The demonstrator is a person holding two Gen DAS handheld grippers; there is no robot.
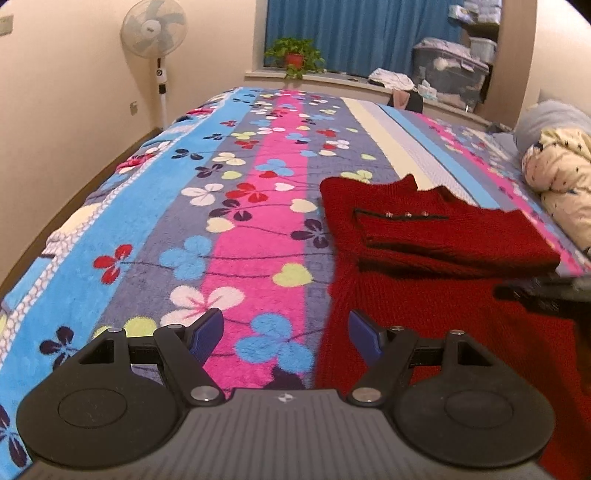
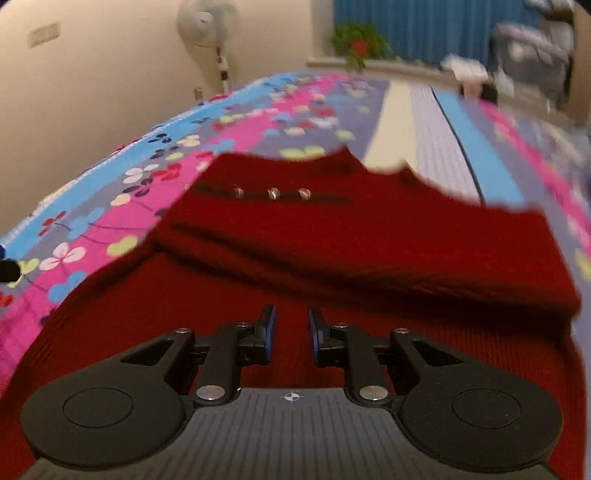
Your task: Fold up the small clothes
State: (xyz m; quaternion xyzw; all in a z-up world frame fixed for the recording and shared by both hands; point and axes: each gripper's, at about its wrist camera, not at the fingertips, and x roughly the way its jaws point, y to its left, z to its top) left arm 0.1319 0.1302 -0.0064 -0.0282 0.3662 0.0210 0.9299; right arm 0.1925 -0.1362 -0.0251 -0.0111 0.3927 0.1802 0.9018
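A red knitted sweater (image 1: 424, 229) lies on the flowered bedspread (image 1: 236, 192), its upper part folded over the lower part, with a dark placket and three small buttons on top. My left gripper (image 1: 286, 332) is open and empty, just above the sweater's left edge near its lower part. In the right wrist view the sweater (image 2: 351, 236) fills the middle, blurred. My right gripper (image 2: 291, 325) hovers over the sweater's lower part, its jaws a small gap apart with nothing between them. The right gripper shows as a dark blur at the right edge of the left wrist view (image 1: 546, 291).
A rolled cream quilt (image 1: 561, 177) and pillow lie at the bed's right side. A standing fan (image 1: 155, 33) is by the left wall. A potted plant (image 1: 295, 55) and storage boxes (image 1: 450, 70) sit on the window sill beyond the bed.
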